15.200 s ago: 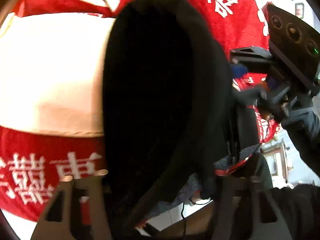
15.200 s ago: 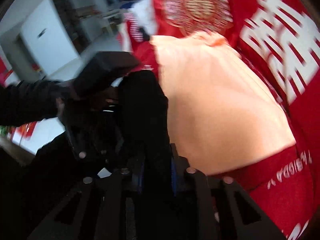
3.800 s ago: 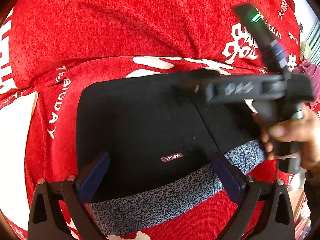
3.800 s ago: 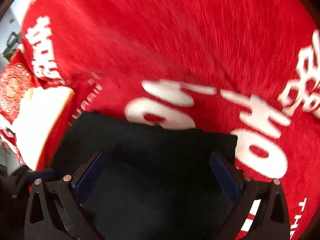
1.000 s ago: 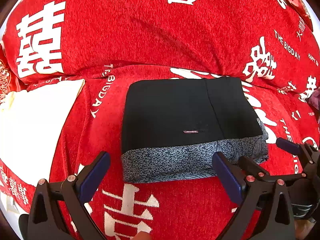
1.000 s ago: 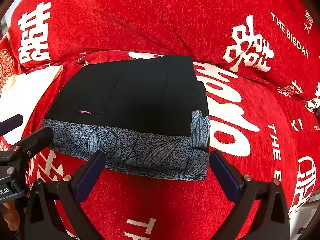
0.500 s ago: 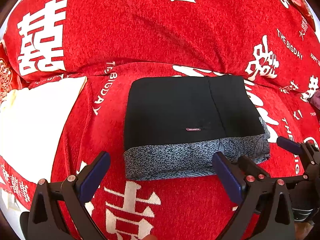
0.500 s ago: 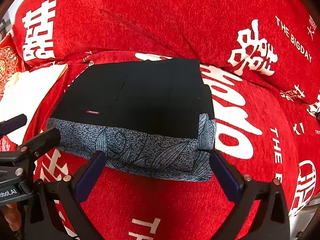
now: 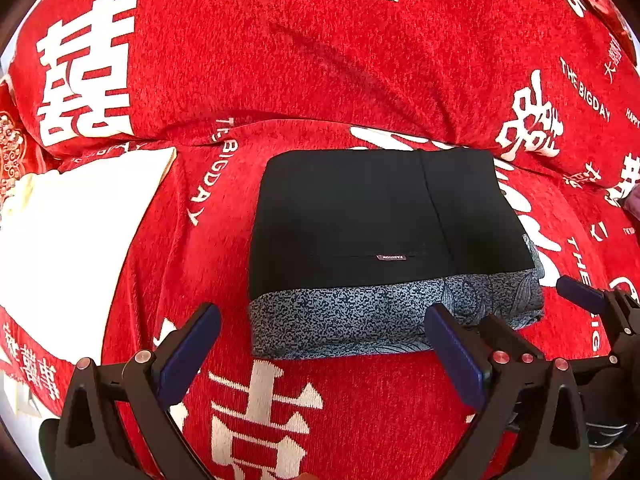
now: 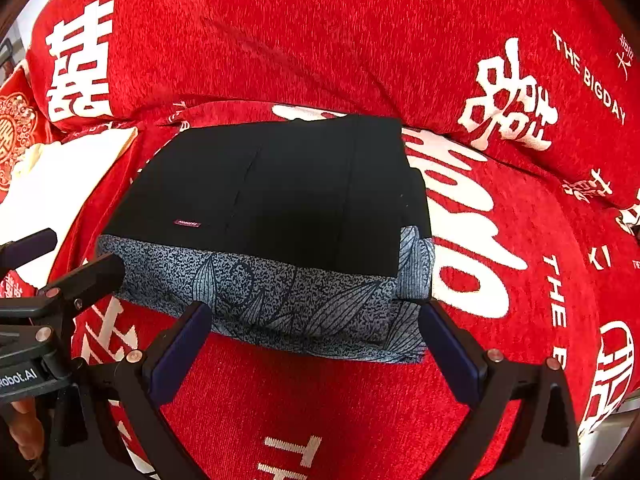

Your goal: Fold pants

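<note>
The black pants lie folded in a neat rectangle on the red sofa seat, with a grey-blue leaf-print band along the near edge and a small label on top. They also show in the right wrist view. My left gripper is open and empty, just in front of the fold's near edge. My right gripper is open and empty, also just in front of that edge. The right gripper's fingers show at the right of the left wrist view; the left gripper's fingers show at the left of the right wrist view.
The red sofa cover with white characters rises as a backrest behind the pants. A folded cream-white garment lies on the seat to the left, also in the right wrist view.
Both grippers have drawn slightly nearer to the folded pants over the last second. The pants have not moved and both grippers stay open.
</note>
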`<action>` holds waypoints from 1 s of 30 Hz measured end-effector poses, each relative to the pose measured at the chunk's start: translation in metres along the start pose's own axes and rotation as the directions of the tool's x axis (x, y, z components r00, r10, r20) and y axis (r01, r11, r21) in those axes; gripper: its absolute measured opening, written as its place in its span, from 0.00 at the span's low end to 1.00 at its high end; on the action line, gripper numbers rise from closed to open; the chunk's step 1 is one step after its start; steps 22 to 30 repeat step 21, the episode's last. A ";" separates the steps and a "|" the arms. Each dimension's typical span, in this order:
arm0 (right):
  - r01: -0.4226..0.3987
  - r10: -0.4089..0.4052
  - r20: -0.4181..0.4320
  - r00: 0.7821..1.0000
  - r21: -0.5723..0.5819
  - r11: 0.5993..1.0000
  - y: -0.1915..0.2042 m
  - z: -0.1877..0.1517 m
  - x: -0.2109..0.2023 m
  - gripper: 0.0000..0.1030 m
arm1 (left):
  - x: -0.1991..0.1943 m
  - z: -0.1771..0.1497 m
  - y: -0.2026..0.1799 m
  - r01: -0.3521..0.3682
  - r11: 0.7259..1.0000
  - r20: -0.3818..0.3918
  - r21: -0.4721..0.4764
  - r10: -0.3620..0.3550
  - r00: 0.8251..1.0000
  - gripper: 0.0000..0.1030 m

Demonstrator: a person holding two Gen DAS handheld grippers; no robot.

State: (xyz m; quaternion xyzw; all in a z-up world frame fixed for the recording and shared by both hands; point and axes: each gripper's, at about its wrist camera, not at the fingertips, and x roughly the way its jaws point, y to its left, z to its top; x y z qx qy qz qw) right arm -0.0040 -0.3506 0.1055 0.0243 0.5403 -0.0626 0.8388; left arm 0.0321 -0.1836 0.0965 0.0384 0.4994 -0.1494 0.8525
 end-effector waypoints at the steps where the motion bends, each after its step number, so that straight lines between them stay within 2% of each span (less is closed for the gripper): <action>1: 0.000 0.000 0.000 1.000 0.000 1.000 0.000 0.000 0.000 1.00 | 0.000 0.000 0.000 0.001 1.000 -0.001 -0.001 -0.001 1.000 0.99; 30: -0.012 0.012 -0.001 1.000 0.005 1.000 -0.004 -0.004 0.003 1.00 | 0.003 -0.003 -0.005 0.037 0.999 -0.013 -0.003 -0.037 0.999 0.99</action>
